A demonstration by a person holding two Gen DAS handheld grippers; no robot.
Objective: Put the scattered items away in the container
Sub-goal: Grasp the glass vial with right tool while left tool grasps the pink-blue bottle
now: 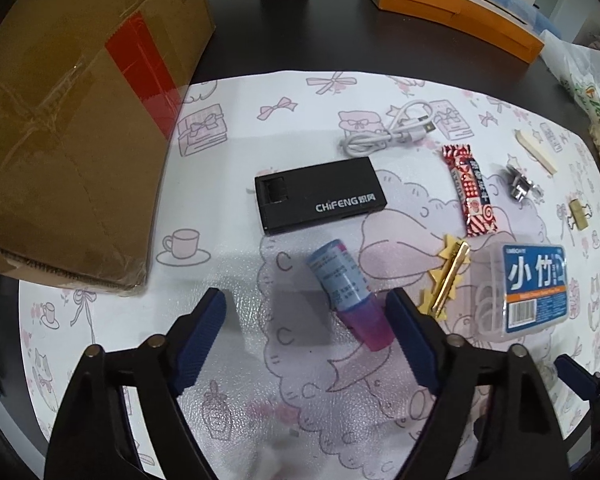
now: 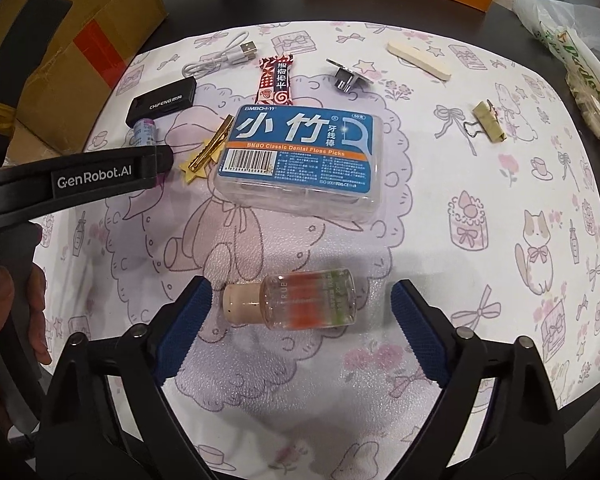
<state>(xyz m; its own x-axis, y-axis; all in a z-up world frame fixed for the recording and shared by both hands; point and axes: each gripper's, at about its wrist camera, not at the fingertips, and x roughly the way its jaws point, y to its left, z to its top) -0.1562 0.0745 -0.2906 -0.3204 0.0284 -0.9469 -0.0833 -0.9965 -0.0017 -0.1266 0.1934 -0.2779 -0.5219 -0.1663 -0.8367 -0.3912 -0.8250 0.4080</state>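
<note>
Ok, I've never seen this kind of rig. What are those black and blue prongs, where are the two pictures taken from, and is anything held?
The prongs are two handheld grippers, each carrying a fisheye camera looking along its fingers. The left gripper is open around a small blue-labelled tube. The right gripper is open around a clear bottle lying on its side. Nothing is held. On the patterned cloth lie a floss-pick box, black case, cable and snack bar. A cardboard box stands left.

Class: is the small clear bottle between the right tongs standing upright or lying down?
Lying down: the clear bottle rests sideways on the mat, cap pointing left.
</note>
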